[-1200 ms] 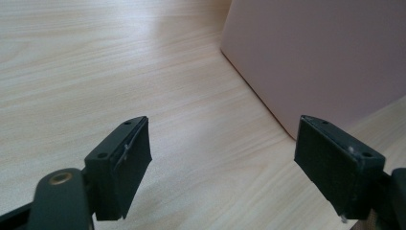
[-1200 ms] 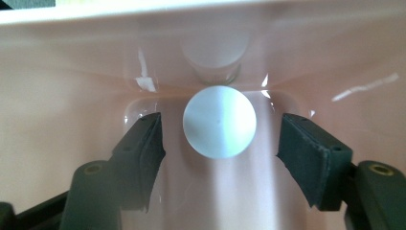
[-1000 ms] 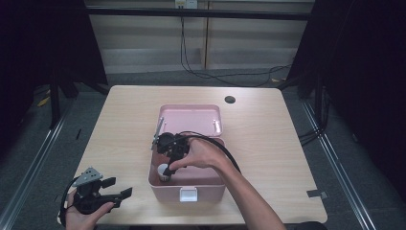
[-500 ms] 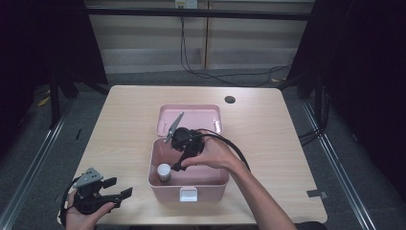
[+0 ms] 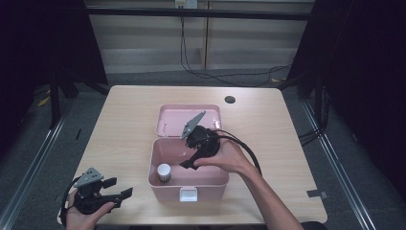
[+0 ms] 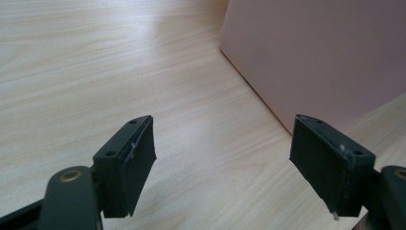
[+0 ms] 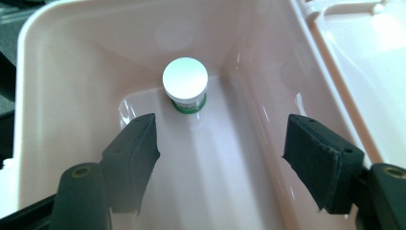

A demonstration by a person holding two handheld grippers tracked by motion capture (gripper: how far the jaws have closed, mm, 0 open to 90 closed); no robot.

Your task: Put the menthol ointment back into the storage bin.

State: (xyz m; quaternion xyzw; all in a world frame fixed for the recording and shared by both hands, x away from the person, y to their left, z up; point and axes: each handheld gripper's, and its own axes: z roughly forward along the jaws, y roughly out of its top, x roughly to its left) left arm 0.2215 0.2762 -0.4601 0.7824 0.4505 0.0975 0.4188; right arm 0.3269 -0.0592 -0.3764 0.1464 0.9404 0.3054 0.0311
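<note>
A pink box (image 5: pixel 167 192) stands open on the table, its lid (image 5: pixel 172 122) lying flat behind it. A small white-capped jar (image 5: pixel 164 171) with a green band stands upright in the box's near left corner. My right gripper (image 5: pixel 186 164) hovers over the right half of the box, aimed at the jar (image 7: pixel 185 84). It (image 7: pixel 220 139) is open and its jaws have just been opening, well short of the jar, with nothing between them. My left gripper (image 5: pixel 122 190) rests at the table's front left, beside the box wall (image 6: pixel 311 52). Its jaws have just been opening on nothing, and it (image 6: pixel 222 143) is open.
The wooden table (image 5: pixel 124 124) has a dark round grommet (image 5: pixel 230 99) near its far edge and a bit of tape (image 5: pixel 313 193) at the front right. The box's white latch (image 5: pixel 188 194) faces the person. Cables run across the floor behind the table.
My right gripper has drawn back from the jar, up and toward the box's right side. The jar stays upright in the box. The left gripper has not moved.
</note>
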